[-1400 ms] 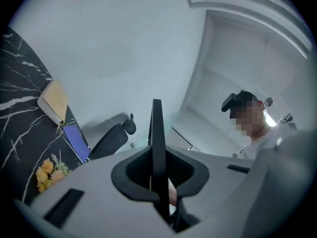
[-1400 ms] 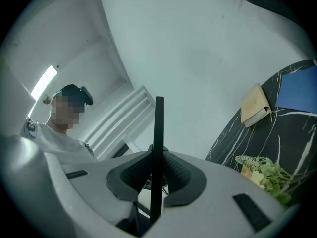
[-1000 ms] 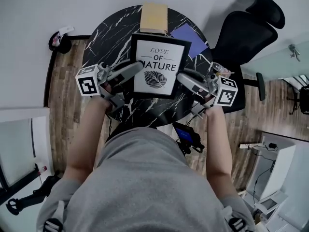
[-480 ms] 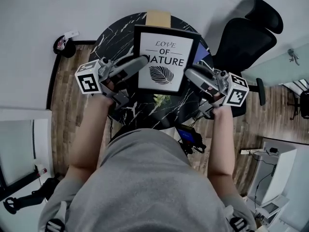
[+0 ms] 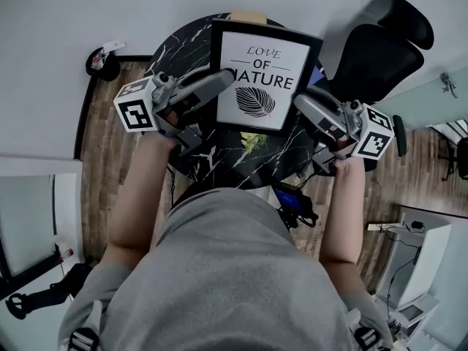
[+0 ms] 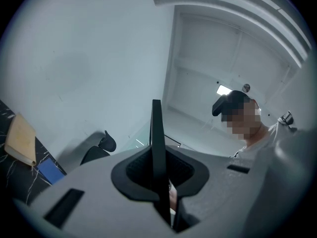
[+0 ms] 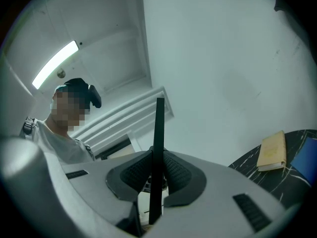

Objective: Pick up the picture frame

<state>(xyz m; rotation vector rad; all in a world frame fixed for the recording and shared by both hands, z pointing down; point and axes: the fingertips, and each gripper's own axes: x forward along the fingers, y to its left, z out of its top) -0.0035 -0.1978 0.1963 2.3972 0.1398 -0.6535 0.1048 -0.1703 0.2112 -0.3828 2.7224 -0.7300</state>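
Note:
A black picture frame (image 5: pixel 264 77) with a white print reading "LOVE OF NATURE" and a leaf hangs in the air above the round black marble table (image 5: pixel 175 53). My left gripper (image 5: pixel 219 86) is shut on the frame's left edge and my right gripper (image 5: pixel 306 107) is shut on its right edge. In the left gripper view the frame's edge (image 6: pixel 157 148) stands upright between the ribbed pads (image 6: pixel 140 171). In the right gripper view the frame's edge (image 7: pixel 158 148) sits the same way between the pads (image 7: pixel 134 171).
A tan book (image 5: pixel 248 16) and a blue sheet (image 5: pixel 316 74) lie at the table's far side, partly hidden by the frame. A small green sprig (image 5: pixel 250 142) lies on the table under it. A black office chair (image 5: pixel 376 50) stands to the right. A wall runs behind.
Both grippers have risen with the frame held between them, lifting it off the table. The frame now covers most of the tan book, and the green sprig beneath it has come into sight.

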